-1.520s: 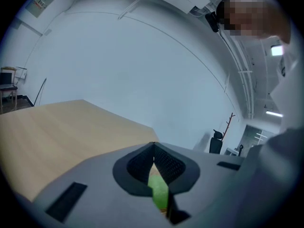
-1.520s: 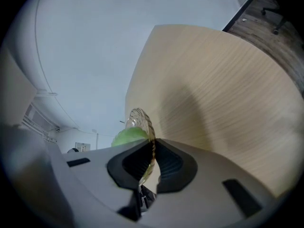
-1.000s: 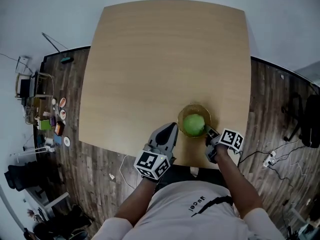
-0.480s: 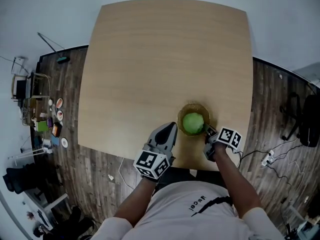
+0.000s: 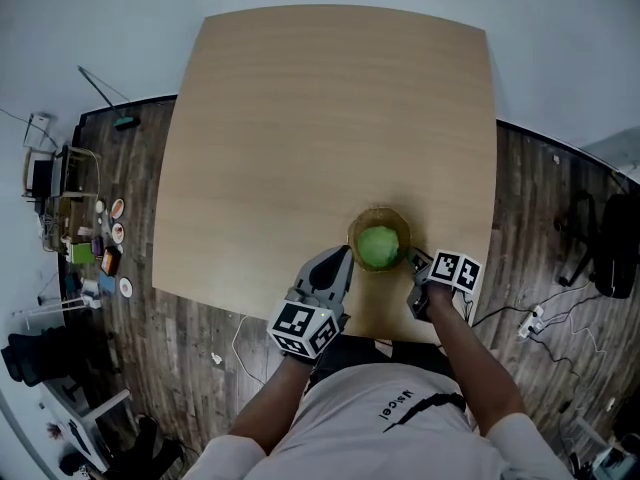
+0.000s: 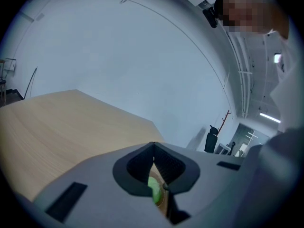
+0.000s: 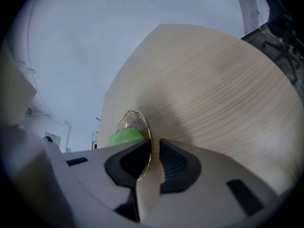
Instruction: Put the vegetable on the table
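Left arm: the forearm (image 5: pixel 268 400) reaches forward from the torso. The left hand-held gripper (image 5: pixel 345 256) angles ahead and to the right, over the near edge of the surface (image 5: pixel 320 118).
Left jaws: the tips are pressed together with nothing between them.
Right arm: the forearm (image 5: pixel 470 360) is stretched forward. The right hand-held gripper (image 5: pixel 413 260) points ahead and to the left, low over the surface.
Right jaws: a narrow gap, and the rim of the bowl (image 5: pixel 355 226) stands in it. The rim lies against the left-side jaw, with a sliver of surface showing beside the other.
Vegetable (image 5: pixel 378 247): round and green, lying in the bowl between the two gripper tips, just ahead of each.
Surface: pale wood, stretching away beyond both grippers.
Room: dark plank floor (image 5: pixel 540 218), with a pale wall (image 6: pixel 118 56) beyond the surface.
Around: small clutter (image 5: pixel 95 243) on the floor well left of the left gripper, and cables (image 5: pixel 530 320) on the floor right of the right gripper.
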### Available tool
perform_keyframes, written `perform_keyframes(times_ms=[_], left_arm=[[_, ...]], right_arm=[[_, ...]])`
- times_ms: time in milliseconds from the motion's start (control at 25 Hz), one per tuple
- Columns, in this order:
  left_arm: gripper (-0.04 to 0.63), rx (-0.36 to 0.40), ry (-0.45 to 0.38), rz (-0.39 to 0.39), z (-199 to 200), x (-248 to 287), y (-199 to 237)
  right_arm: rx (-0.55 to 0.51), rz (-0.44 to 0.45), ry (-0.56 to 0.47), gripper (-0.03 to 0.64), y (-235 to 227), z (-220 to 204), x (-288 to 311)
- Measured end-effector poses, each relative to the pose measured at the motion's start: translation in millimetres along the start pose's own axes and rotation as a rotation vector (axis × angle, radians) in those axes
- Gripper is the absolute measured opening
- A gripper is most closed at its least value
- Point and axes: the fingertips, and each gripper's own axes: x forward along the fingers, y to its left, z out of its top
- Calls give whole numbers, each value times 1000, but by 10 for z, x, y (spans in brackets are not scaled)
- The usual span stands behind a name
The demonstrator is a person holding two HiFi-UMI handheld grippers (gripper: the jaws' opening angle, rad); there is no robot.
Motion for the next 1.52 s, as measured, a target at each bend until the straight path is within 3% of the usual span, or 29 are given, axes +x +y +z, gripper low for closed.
perform_keyframes(times_ms=[240, 520, 760, 1080, 1240, 1520], left_arm=[[12, -12, -6, 22, -43, 3, -242], [12, -23, -30, 58, -91, -131, -603], [12, -43, -48, 96, -97, -265, -882], [12, -6, -113, 90, 193, -408, -1361], [12, 8, -154, 92, 354, -501, -1538], [12, 46, -205, 101, 492, -583, -1760]], right_arm=[[-110, 51, -20, 52, 145, 82, -283], [-251, 191, -47, 29, 597, 144, -713], [-449, 326, -90, 21, 1105, 143, -1175], [-754, 474, -195, 15, 1773, 65, -1868], [-851, 509, -262, 15, 1979, 83, -2156], [-921, 528, -325, 14, 2084, 122, -2437]])
